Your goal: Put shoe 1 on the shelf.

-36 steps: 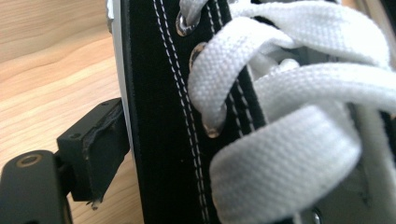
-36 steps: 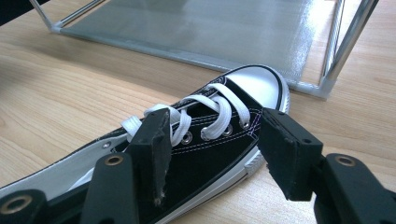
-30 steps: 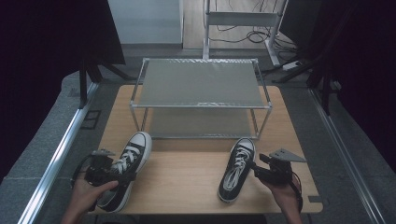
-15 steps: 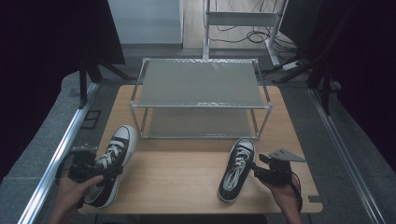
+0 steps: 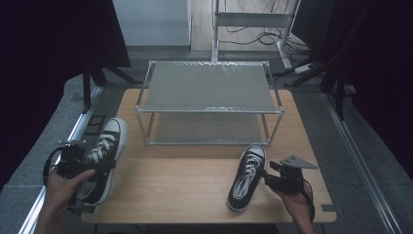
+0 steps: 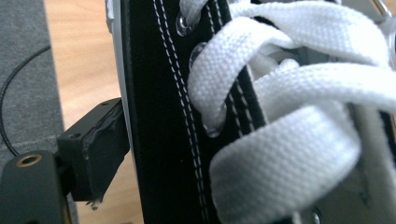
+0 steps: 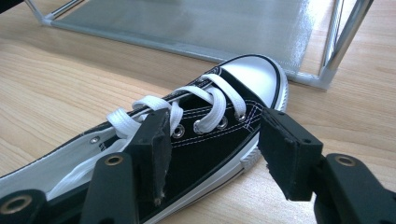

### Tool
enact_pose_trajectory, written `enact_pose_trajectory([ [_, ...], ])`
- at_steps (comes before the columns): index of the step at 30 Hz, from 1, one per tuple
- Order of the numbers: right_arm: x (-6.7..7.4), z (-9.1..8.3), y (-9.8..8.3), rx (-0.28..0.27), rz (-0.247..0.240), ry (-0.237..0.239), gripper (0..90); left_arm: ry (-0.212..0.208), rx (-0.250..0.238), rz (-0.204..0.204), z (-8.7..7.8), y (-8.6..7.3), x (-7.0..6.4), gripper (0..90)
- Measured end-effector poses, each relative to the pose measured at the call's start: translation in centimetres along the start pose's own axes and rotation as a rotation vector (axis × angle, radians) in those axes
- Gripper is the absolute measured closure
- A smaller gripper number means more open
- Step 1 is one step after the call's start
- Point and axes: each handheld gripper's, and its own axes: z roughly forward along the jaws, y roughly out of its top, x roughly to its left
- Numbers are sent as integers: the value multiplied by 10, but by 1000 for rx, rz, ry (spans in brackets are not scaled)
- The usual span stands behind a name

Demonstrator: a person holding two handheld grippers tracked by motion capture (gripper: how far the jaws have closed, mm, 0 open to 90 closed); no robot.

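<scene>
While my left gripper [image 5: 92, 168] kept drifting toward the left edge of the desk [image 5: 195, 190], it carried the left sneaker [image 5: 102, 156] with it, so that the shoe now hung partly past that edge, its white toe cap pointing away from me. In the left gripper view one black finger [image 6: 100, 149] pressed against the outside of the sneaker's black canvas wall beside the white laces; the other finger was hidden behind the shoe, so I read the fingers as clamped on that side wall.

My right gripper [image 5: 272, 178] stayed where it was, near the right front of the desk. Its fingers stood apart astride the side of the right sneaker [image 5: 247, 175]: in the right gripper view one finger [image 7: 156, 149] sat inside, against the eyelet row, and the other hung clear of the rubber sole, so nothing was squeezed. That shoe lay flat on the desk, toe toward the metal shoe rack [image 5: 209, 105], which stood just beyond it at the middle of the desk.
</scene>
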Motion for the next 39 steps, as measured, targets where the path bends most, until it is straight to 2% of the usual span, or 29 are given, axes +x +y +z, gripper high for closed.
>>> enact_pose_trajectory([
  [4,-2,0,0,1,6,-1,438,11,-12,-11,-5,18,6,134],
  [13,-2,2,-1,6,4,-1,438,28,-17,-4,-9,46,6,134],
  [15,-3,3,-2,8,7,-2,438,36,-18,1,-11,56,4,134],
  [19,-3,4,-2,13,9,-2,438,39,-19,10,-12,64,1,134],
  [20,-3,4,-2,14,8,-1,438,34,-19,16,-13,70,-1,134],
  [23,-4,4,-3,14,9,-1,438,31,-20,21,-13,76,-2,134],
  [24,-4,4,-3,15,10,-2,438,34,-18,24,-14,84,-3,134],
  [29,-5,5,-3,18,12,-3,438,43,-20,31,-17,97,-6,134],
  [39,-5,7,-4,24,13,-3,438,48,-22,41,-19,135,-21,133],
])
